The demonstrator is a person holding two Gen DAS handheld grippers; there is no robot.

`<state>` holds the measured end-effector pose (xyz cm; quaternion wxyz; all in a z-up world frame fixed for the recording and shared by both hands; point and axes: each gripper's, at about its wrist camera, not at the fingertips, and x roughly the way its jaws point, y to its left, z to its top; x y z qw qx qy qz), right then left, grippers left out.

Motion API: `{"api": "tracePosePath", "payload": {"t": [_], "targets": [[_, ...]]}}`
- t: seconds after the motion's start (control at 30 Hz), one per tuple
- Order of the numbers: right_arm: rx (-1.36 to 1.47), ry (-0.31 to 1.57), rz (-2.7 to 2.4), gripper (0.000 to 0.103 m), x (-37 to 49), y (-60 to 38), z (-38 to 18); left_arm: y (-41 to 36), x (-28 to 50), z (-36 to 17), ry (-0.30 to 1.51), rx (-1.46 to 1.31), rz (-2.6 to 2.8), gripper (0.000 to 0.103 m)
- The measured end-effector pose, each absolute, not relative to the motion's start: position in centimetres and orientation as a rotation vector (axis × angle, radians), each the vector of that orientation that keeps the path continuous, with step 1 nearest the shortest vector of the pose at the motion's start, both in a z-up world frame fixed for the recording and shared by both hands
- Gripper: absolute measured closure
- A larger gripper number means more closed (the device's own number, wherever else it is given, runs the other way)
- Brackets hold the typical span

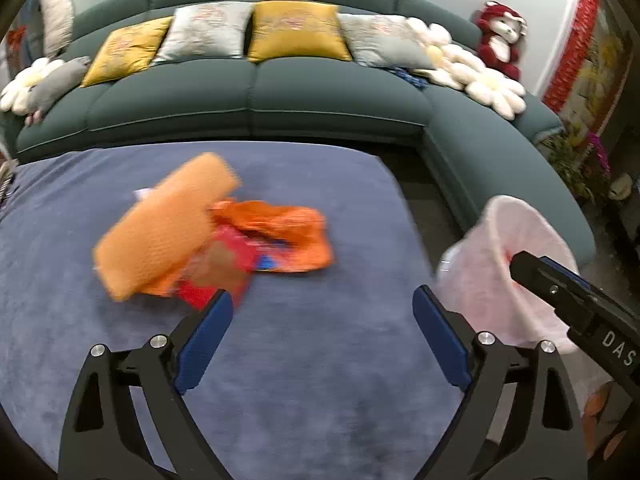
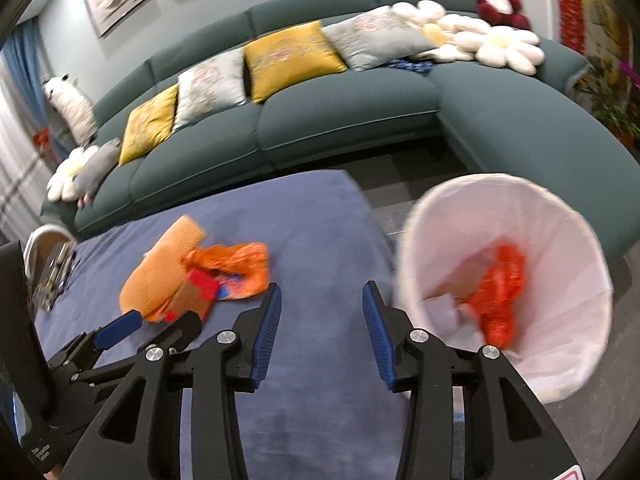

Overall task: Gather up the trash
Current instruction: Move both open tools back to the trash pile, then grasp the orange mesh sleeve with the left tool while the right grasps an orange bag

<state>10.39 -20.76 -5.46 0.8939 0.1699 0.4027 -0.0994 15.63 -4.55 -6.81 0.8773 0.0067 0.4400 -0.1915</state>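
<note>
A pile of trash lies on the blue cloth-covered table (image 1: 320, 360): an orange padded envelope (image 1: 160, 236), a crumpled orange wrapper (image 1: 288, 236) and a red packet (image 1: 220, 268). The pile also shows in the right wrist view (image 2: 192, 272). My left gripper (image 1: 322, 308) is open and empty, just short of the pile; it also shows in the right wrist view (image 2: 156, 324). My right gripper (image 2: 320, 304) is open and empty above the table edge, beside a white-lined trash bin (image 2: 560, 240) that holds orange and grey trash (image 2: 496, 292). The bin also shows in the left wrist view (image 1: 500, 264).
A dark green corner sofa (image 1: 256, 92) with yellow and grey cushions, flower pillows and plush toys stands behind the table. A red plush toy (image 1: 500, 36) sits on its right end. Metal items (image 2: 52, 276) lie at the table's left edge. Plants (image 1: 580, 160) stand at the right.
</note>
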Motion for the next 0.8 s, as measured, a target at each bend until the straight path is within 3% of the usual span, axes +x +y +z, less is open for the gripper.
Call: {"api": "tracePosePath", "payload": {"t": [0.43, 0.8], "targets": [[0.328, 0.922, -0.124, 0.056, 17.3, -12.9, -9.1, 7.1, 19.5, -9.5, 0.931, -0.018, -0.237, 0.013], [0.322, 0.977, -0.149, 0.054, 23.9, -13.3, -13.8, 10.4, 23.8, -11.3, 0.924, -0.036, -0.205, 0.008]]}}
